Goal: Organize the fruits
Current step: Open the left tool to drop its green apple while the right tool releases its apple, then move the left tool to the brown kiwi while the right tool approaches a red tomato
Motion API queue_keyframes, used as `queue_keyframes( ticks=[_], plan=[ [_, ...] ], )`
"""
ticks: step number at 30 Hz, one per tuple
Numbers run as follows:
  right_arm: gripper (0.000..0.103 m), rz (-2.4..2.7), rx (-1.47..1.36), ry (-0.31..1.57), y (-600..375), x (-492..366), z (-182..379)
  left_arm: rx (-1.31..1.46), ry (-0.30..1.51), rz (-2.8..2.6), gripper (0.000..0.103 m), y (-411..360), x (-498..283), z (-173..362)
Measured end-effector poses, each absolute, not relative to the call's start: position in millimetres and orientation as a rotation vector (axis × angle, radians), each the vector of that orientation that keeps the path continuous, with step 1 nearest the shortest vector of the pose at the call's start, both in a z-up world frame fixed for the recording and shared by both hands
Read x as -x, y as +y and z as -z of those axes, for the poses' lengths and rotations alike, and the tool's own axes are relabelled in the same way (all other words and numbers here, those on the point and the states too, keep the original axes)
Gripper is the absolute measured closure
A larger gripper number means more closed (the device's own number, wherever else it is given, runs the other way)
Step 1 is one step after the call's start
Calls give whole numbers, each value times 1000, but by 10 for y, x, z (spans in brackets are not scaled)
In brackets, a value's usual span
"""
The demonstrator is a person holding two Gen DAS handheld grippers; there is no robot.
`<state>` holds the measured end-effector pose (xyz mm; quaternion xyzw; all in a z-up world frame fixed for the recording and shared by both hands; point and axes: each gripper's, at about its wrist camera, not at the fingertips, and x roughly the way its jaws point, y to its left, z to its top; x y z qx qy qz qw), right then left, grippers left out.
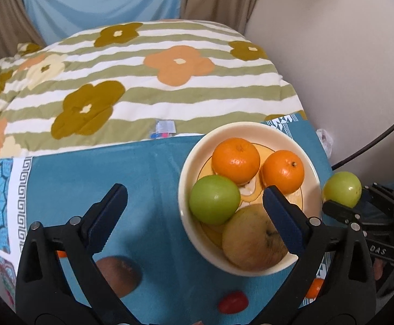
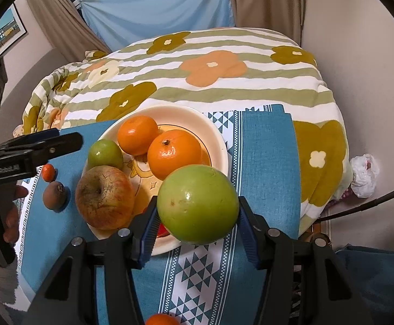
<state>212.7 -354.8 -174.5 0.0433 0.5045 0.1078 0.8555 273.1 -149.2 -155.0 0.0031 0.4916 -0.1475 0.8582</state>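
Left wrist view: left gripper (image 1: 194, 205) fingers wide apart, nothing between the pads; right finger (image 1: 283, 219) hangs over the bowl rim.
Bowl (image 1: 186, 178): cream, on blue cloth (image 1: 148, 168); holds two oranges (image 1: 235, 160), a green fruit (image 1: 214, 200) and a yellowish apple (image 1: 254, 239).
Loose on cloth: brown fruit (image 1: 121, 276) under the left finger, small red fruit (image 1: 232, 302) at bottom edge.
Right gripper here: seen from the side at right edge, clamped on a green apple (image 1: 342, 189), just beside the bowl.
Right wrist view: right gripper (image 2: 197, 226) fingers clamped on both sides of the green apple, held above the bowl's near rim.
Left side of view: left gripper, a hand (image 2: 6, 214) on its grip.
Background: floral quilt (image 2: 224, 81) behind cloth.
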Motion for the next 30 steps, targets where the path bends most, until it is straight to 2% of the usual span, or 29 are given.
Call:
queue_keyframes(
  ticks=[20, 21, 22, 23, 30],
  plan=[
    [51, -326, 83, 1077, -3307, -2265, 1935, 39, 1054, 152, 0, -954, -2253, 1581],
    [47, -337, 79, 1068, -3309, -2257, 1919, 42, 1054, 146, 0, -934, -2230, 1577],
    [27, -346, 73, 1051, -3318, -2241, 1891, 44, 1054, 141, 0, -918, -2211, 1572],
    [2, -348, 71, 1040, -3317, -2235, 1873, 47, 1053, 136, 0, -903, -2189, 1568],
    [0, -359, 90, 979, -3328, -2130, 1771, 53, 1042, 115, 0, -833, -2030, 1482]
  ],
)
